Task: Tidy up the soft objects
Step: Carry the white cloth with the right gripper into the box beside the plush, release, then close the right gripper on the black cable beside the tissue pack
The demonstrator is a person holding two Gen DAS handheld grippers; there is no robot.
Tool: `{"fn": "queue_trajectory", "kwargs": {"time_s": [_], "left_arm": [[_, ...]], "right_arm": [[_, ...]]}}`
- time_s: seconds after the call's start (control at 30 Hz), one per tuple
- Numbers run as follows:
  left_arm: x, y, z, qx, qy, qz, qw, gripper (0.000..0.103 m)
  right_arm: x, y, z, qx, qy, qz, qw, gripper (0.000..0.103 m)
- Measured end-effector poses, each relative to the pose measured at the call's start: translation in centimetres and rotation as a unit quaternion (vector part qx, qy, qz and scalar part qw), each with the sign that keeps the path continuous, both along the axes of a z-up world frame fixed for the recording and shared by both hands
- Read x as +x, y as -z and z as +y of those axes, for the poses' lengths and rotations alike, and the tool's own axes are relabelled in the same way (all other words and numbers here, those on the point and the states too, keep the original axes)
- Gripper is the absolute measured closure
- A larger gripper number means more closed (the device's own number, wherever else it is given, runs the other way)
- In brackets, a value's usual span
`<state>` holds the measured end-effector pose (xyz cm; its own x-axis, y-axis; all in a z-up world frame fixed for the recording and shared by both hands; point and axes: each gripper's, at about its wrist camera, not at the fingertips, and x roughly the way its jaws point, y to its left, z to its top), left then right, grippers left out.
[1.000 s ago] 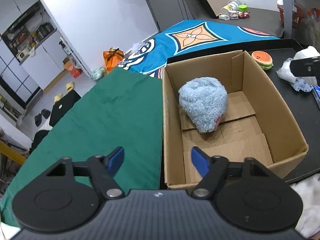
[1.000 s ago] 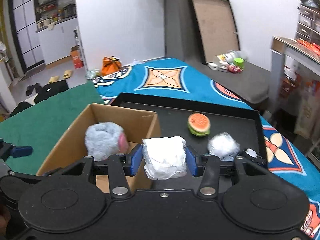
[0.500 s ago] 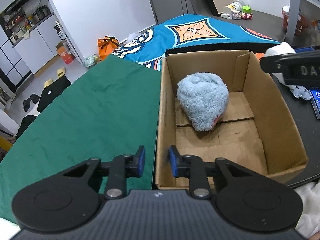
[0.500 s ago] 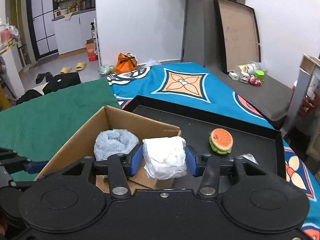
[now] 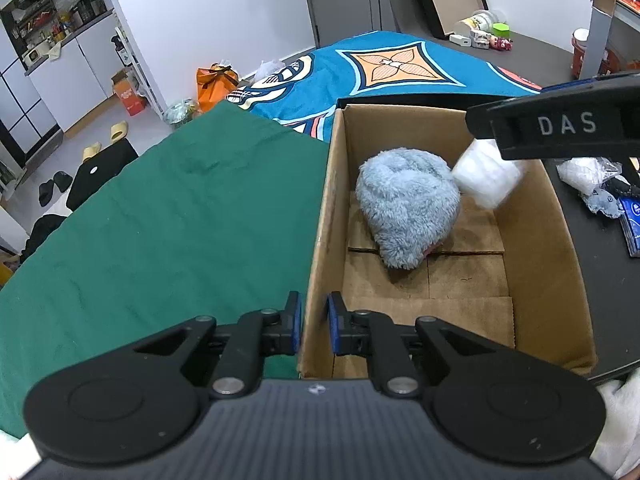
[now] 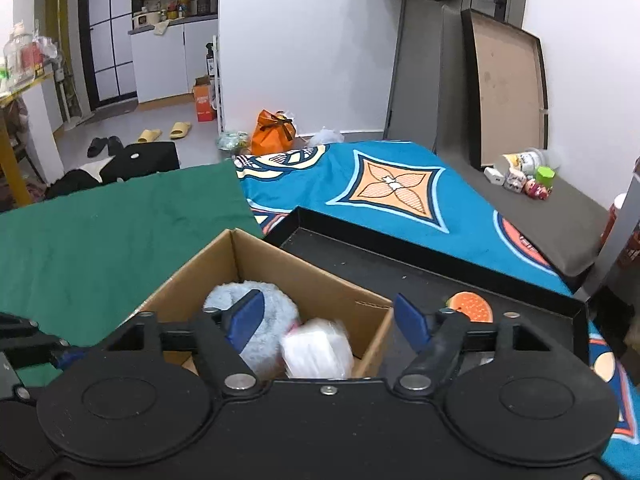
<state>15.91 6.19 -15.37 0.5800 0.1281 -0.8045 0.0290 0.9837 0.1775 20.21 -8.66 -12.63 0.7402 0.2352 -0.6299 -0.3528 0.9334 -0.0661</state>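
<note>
An open cardboard box (image 5: 532, 248) (image 6: 320, 280) holds a fluffy blue-grey plush (image 5: 406, 208) (image 6: 264, 320). A white soft bundle (image 5: 486, 180) (image 6: 318, 354), blurred, is inside the box beside the plush, below my right gripper (image 6: 329, 322), which is open and empty above the box. My left gripper (image 5: 313, 322) is shut on the box's near left wall. A burger toy (image 6: 469, 306) lies on the black tray (image 6: 420, 256).
A white crumpled item (image 5: 584, 172) and a blue packet (image 5: 632, 216) lie on the tray right of the box. A green cloth (image 5: 160, 220) covers the surface to the left, a blue patterned mat (image 6: 400, 188) lies behind.
My right gripper moved over the box and opened, letting the white bundle fall in. My left gripper closed onto the box's left wall.
</note>
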Motion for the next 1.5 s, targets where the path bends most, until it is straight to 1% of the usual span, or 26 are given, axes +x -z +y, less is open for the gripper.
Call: {"fn": "queue_trajectory", "kwargs": {"time_s": [0.23,0.43,0.53,0.57,0.63,0.67,0.7,0.73,0.8,0.83,0.87,0.9,0.97,1.1,1.23,1.37,1.4,1.47,1.5], "left_arm": [[-0.2,-0.2,-0.5,0.014,0.007,-0.006,0.9999,0.090],[-0.5,-0.4,-1.0,0.027,0.015,-0.011,0.9994,0.087],[-0.5,-0.4,-1.3,0.039,0.019,-0.010,0.9990,0.086],[-0.4,-0.4,-1.4,0.041,0.020,-0.007,0.9989,0.084],[-0.3,-0.4,-1.6,0.048,0.021,0.003,0.9986,0.079],[-0.2,-0.5,-1.7,0.050,0.023,0.009,0.9985,0.075],[-0.1,-0.6,-1.6,0.042,0.027,0.014,0.9987,0.066],[-0.1,-0.8,-1.5,0.033,0.030,0.017,0.9989,0.062],[-0.2,-1.3,-1.4,0.033,0.028,0.015,0.9990,0.047],[-0.3,-1.5,-1.4,0.036,0.025,0.011,0.9990,0.044],[-0.4,-1.7,-1.4,0.040,0.022,0.008,0.9989,0.039],[-0.4,-1.9,-1.5,0.043,0.019,0.005,0.9989,0.034],[-0.5,-2.2,-1.7,0.053,0.016,0.000,0.9985,0.030],[-0.2,-2.5,-2.3,0.061,0.016,0.007,0.9980,0.028],[0.1,-2.8,-3.0,0.065,0.010,0.009,0.9978,0.028],[0.6,-3.1,-3.9,0.076,0.004,0.008,0.9971,0.027],[0.8,-3.1,-4.1,0.079,0.003,0.009,0.9969,0.027],[1.2,-3.3,-4.5,0.084,0.000,0.010,0.9964,0.027],[1.4,-3.3,-4.7,0.086,-0.002,0.011,0.9962,0.027]], "right_arm": [[-0.9,-0.1,-1.9,-0.020,-0.005,0.013,1.000,0.023],[-1.8,-0.2,-4.3,-0.032,-0.007,0.024,0.999,0.023],[-2.1,0.0,-5.6,-0.030,-0.001,0.029,0.999,0.023],[-2.2,0.0,-5.9,-0.029,0.002,0.030,0.999,0.022],[-2.4,0.3,-6.7,-0.025,0.009,0.032,0.999,0.022],[-2.4,0.5,-7.1,-0.022,0.013,0.033,0.999,0.021],[-2.4,0.6,-7.4,-0.018,0.016,0.034,0.999,0.021],[-2.4,0.8,-7.8,-0.015,0.020,0.035,0.999,0.021],[-2.4,1.1,-8.4,-0.011,0.028,0.035,0.999,0.019],[-2.3,1.2,-8.7,-0.010,0.033,0.036,0.999,0.015],[-2.4,1.3,-9.1,-0.006,0.039,0.036,0.999,0.014],[-2.3,1.5,-9.4,-0.002,0.045,0.037,0.998,0.013],[-2.1,1.8,-10.1,0.007,0.053,0.043,0.998,0.013],[-1.8,2.7,-11.3,0.013,0.064,0.049,0.997,0.013],[-1.3,3.8,-12.5,0.002,0.077,0.054,0.996,0.015],[-0.5,4.6,-14.2,0.006,0.092,0.065,0.994,0.022],[-0.3,4.7,-14.5,0.006,0.096,0.064,0.993,0.024],[-0.2,5.1,-15.2,-0.001,0.103,0.057,0.993,0.025],[0.0,5.4,-15.5,-0.006,0.107,0.055,0.993,0.028]]}}
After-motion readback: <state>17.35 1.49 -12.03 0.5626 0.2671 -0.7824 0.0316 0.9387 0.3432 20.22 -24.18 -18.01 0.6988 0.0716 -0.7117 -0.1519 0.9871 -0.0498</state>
